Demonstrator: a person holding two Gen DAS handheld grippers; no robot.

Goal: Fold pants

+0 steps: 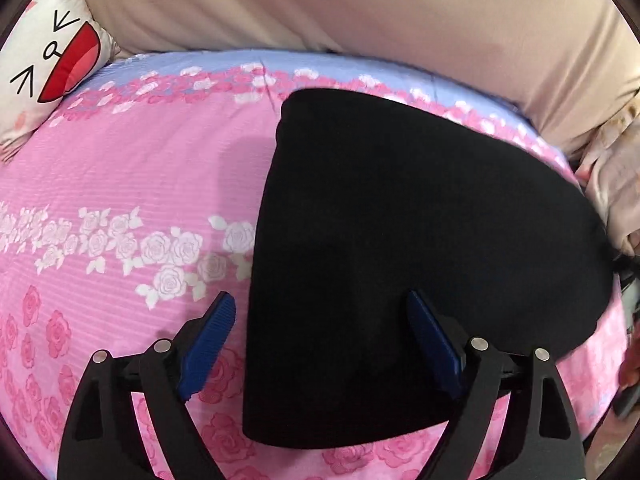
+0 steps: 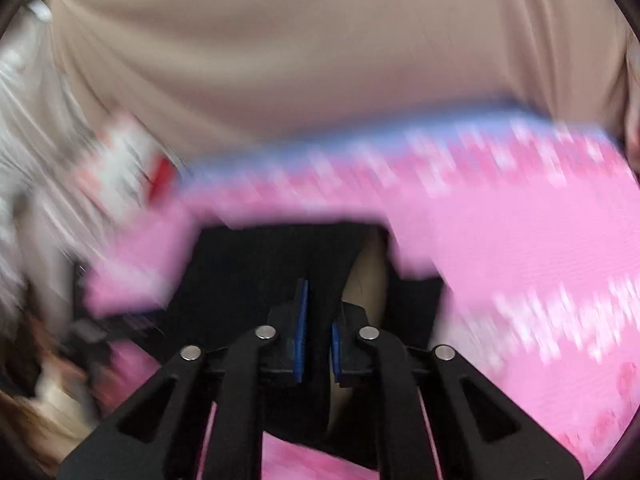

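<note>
L fingers [image 1: 230, 320] wide apart over pants [image 1: 400, 240]; R fingers [image 2: 301, 320] pinch pants

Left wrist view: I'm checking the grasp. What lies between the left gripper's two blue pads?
The left gripper stands open. Between its pads, the left wrist view shows the black folded fabric pants and a strip of pink rose-print bedsheet.

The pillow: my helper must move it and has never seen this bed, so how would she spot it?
Start at the pink floral sheet. Follow it to the far left corner, against the beige wall. The pillow there is white with a cartoon face and a red mouth, unlike the plain black pants.
</note>
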